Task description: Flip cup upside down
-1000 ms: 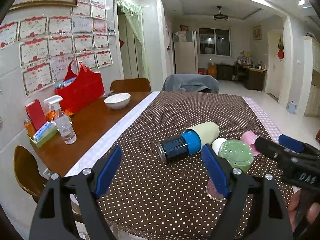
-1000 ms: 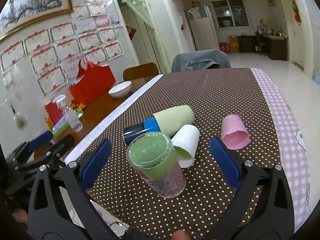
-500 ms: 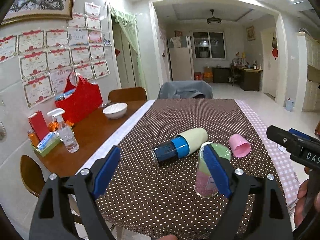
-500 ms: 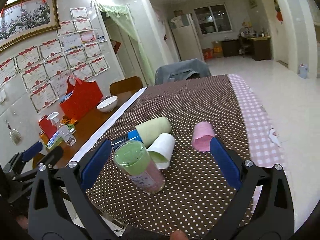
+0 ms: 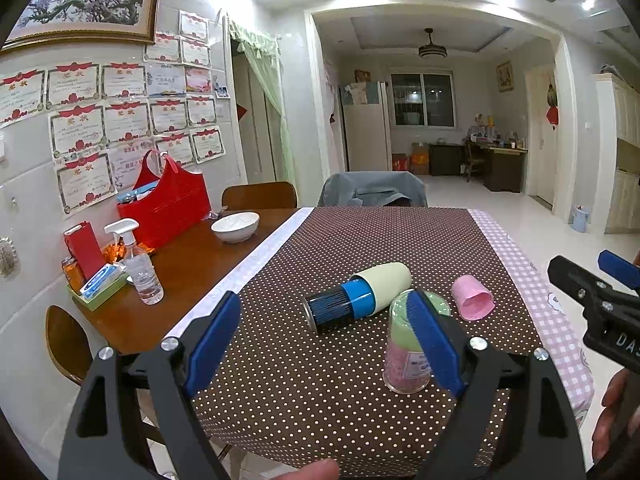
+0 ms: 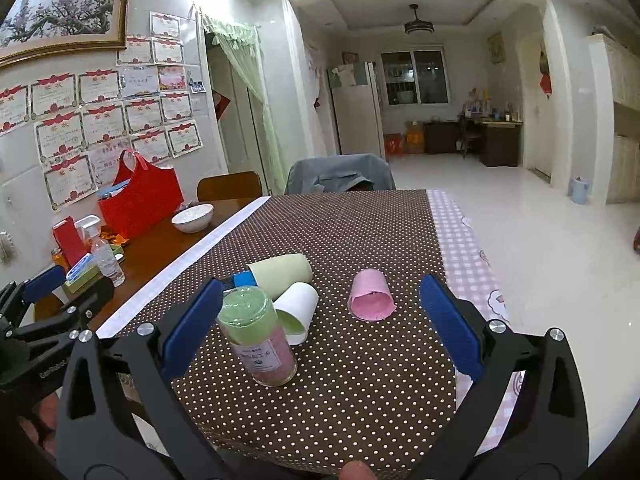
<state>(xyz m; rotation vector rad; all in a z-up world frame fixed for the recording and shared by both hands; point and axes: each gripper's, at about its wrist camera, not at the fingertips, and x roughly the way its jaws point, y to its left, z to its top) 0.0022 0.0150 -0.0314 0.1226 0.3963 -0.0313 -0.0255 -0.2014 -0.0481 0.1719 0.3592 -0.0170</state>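
Observation:
A clear cup [image 6: 258,338] with a green base and pink lower part stands upside down on the dotted brown tablecloth [image 6: 360,380]; it also shows in the left wrist view [image 5: 408,344]. A pink cup [image 6: 370,296] [image 5: 472,298], a white cup [image 6: 296,312] and a beige cup [image 6: 282,272] [image 5: 384,284] lie on their sides behind it. A dark can with a blue band [image 5: 340,308] lies by the beige cup. My left gripper [image 5: 324,340] and my right gripper [image 6: 320,324] are both open, empty, held back above the table's near edge.
On the bare wood at left stand a white bowl [image 5: 235,226], a red bag [image 5: 164,208], a spray bottle [image 5: 140,268] and a small tray of boxes [image 5: 96,284]. Chairs stand at the far end. A pink checked strip [image 6: 464,240] runs along the table's right edge.
Both grippers have drawn back and up from the table, open throughout. The clear cup stays standing upside down where it was; the other cups have not moved.

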